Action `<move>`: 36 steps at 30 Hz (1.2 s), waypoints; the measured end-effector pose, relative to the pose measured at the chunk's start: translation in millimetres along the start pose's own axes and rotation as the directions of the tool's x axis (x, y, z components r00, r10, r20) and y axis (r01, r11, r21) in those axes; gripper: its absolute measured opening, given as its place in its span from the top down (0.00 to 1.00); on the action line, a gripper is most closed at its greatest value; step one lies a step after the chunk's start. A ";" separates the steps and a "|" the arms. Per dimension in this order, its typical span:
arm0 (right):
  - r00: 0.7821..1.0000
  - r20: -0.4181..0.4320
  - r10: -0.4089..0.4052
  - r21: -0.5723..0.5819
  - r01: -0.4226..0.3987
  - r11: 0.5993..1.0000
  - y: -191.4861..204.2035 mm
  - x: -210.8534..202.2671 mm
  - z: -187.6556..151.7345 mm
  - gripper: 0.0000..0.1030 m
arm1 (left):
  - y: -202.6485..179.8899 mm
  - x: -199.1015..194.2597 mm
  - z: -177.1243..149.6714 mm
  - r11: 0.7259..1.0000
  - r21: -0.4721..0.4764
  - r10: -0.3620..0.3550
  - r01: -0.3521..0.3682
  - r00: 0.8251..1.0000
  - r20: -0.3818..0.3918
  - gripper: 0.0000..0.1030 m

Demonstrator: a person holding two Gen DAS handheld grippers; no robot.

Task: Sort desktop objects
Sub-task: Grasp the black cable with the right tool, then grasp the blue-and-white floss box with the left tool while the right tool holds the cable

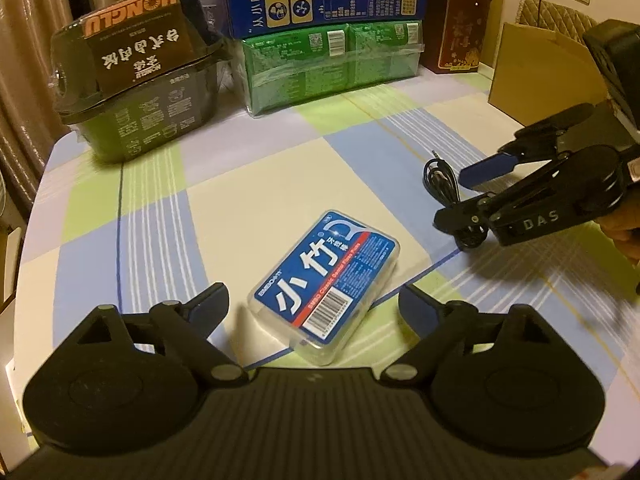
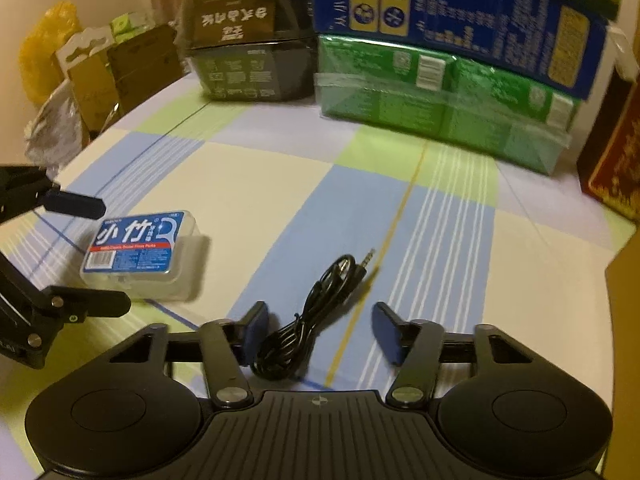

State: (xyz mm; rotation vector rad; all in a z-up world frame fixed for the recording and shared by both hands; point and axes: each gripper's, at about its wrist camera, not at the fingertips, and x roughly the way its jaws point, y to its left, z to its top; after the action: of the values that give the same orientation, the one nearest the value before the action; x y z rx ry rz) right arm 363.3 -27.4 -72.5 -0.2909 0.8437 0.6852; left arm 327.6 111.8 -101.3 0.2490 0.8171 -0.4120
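Checked tablecloth table [image 1: 256, 184], floss-pick box [image 1: 326, 280], coiled black cable [image 2: 308, 316], black tub [image 1: 140, 92], green pack [image 1: 332, 68]

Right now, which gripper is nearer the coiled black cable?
Right. The right gripper has its open jaws on either side of the cable. The left gripper is off to its left, open around the floss pick box.
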 end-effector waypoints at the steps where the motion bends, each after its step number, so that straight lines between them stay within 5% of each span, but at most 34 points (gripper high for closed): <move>1: 1.000 0.000 -0.008 -0.019 0.008 1.000 1.3 0.7 0.6 0.55 | -0.9 1.5 -0.1 1.000 0.004 -0.001 0.001 1.000 0.001 0.15; 8: 1.000 -0.021 -0.002 -0.075 0.000 0.997 7.6 0.7 2.4 0.89 | -1.4 11.7 2.2 1.000 -0.006 -0.015 0.015 1.000 0.002 0.25; 16: 0.999 -0.043 -0.006 -0.078 0.003 0.997 8.6 -11.0 -7.3 0.90 | -6.6 10.5 2.8 1.000 -0.019 -0.015 0.015 1.000 -0.012 0.37; 26: 0.993 -0.113 0.013 -0.030 -0.016 0.999 1.0 -49.8 -47.4 0.90 | -36.6 -21.2 -23.5 0.993 -0.112 -0.027 0.019 0.997 -0.068 0.37; 36: 0.976 -0.199 0.088 -0.047 -0.099 0.994 -0.6 -104.9 -95.1 0.89 | -100.1 -64.8 -59.8 0.995 -0.068 -0.080 0.075 0.994 -0.068 0.31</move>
State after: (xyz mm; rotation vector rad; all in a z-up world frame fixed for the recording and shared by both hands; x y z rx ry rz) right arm 258.7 -120.8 -53.3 -0.3766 1.0325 0.7779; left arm 204.2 61.2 -98.1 0.1721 0.9098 -0.4508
